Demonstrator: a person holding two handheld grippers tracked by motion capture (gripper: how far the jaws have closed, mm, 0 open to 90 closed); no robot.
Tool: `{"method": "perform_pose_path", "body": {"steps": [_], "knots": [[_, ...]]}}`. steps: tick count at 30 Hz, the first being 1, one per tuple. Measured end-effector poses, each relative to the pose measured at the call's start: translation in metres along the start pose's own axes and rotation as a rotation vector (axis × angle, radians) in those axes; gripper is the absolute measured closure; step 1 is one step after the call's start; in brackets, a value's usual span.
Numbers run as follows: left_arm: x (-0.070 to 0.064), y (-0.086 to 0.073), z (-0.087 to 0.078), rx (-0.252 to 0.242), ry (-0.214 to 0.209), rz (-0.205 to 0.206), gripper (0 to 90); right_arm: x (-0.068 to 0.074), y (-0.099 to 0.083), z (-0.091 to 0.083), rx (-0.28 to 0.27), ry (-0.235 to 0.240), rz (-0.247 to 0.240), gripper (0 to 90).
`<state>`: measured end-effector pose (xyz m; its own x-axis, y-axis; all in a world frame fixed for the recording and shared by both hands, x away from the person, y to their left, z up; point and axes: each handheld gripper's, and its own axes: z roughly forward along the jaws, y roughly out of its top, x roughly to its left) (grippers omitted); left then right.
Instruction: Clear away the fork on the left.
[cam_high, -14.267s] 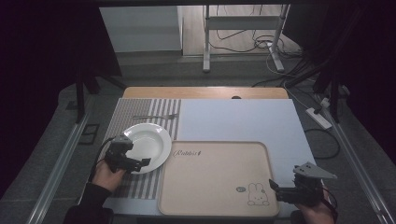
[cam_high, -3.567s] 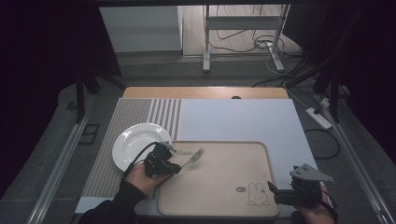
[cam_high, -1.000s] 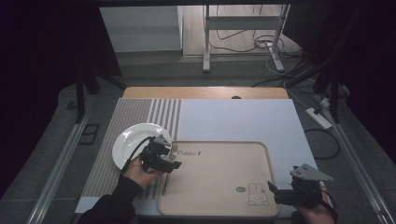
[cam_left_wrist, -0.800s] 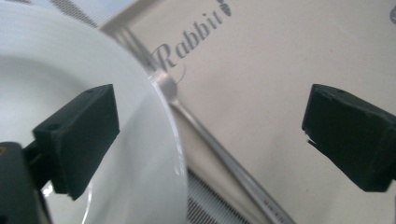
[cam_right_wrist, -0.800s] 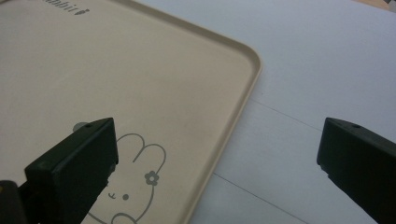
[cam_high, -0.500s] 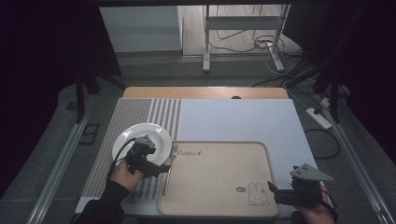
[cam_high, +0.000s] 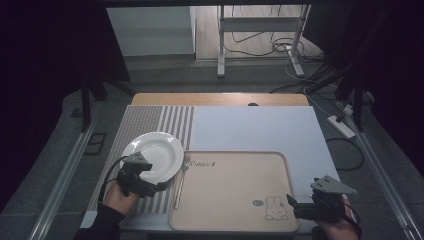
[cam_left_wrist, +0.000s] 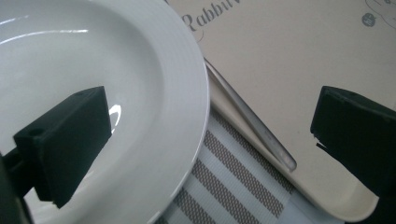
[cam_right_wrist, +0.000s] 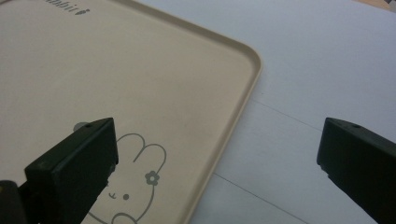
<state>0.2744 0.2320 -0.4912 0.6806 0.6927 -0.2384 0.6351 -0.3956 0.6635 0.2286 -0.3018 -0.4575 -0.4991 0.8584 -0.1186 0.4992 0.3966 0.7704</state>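
The plate (cam_high: 153, 155), judged rigid, glossy and breakable, is being straddled at its near-right rim by the left gripper (cam_left_wrist: 205, 140), wide open, empty; right gripper (cam_right_wrist: 219, 154) likewise.

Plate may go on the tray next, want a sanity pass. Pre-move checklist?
1. Left gripper jaws open: ok.
2. Plate rim between those jaws: ok in left gripper view, one jaw over the bowl.
3. Fork lies on the tray's left edge beside the plate: not ok, in the path.
4. Rest of the tray bare: ok.
5. Right gripper open, at the tray's right corner: ok.
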Motion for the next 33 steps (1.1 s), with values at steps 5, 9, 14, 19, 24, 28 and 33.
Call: {"method": "perform_pose_path", "body": {"steps": [5, 9, 14, 19, 24, 28, 33], "knots": [[0.001, -0.013, -0.01, -0.033, 0.005, -0.025, 0.0, 0.0, 0.0, 0.0, 0.001, -0.001, 0.001, 0.0], [0.001, -0.023, -0.015, -0.046, 0.0, -0.041, 0.0, 0.0, 0.0, 0.0, 0.0, -0.002, 0.001, 0.0], [0.0, -0.033, -0.024, -0.073, 0.0, -0.064, 0.0, 0.0, 0.0, 0.0, 0.001, -0.003, 0.001, 0.0], [-0.001, -0.042, -0.03, -0.077, 0.015, -0.077, 0.0, 0.0, 0.0, 0.001, 0.001, -0.003, -0.001, 0.0], [-0.004, -0.049, -0.038, -0.102, 0.02, -0.09, 0.0, 0.0, 0.0, 0.001, 0.002, -0.004, -0.001, 0.0], [-0.006, -0.053, -0.044, -0.122, 0.026, -0.097, 0.0, 0.0, 0.0, 0.001, 0.004, -0.005, -0.001, 0.0], [-0.01, -0.057, -0.05, -0.142, 0.04, -0.081, 0.0, 0.0, 0.0, 0.001, 0.003, -0.004, 0.0, 0.0]]}}
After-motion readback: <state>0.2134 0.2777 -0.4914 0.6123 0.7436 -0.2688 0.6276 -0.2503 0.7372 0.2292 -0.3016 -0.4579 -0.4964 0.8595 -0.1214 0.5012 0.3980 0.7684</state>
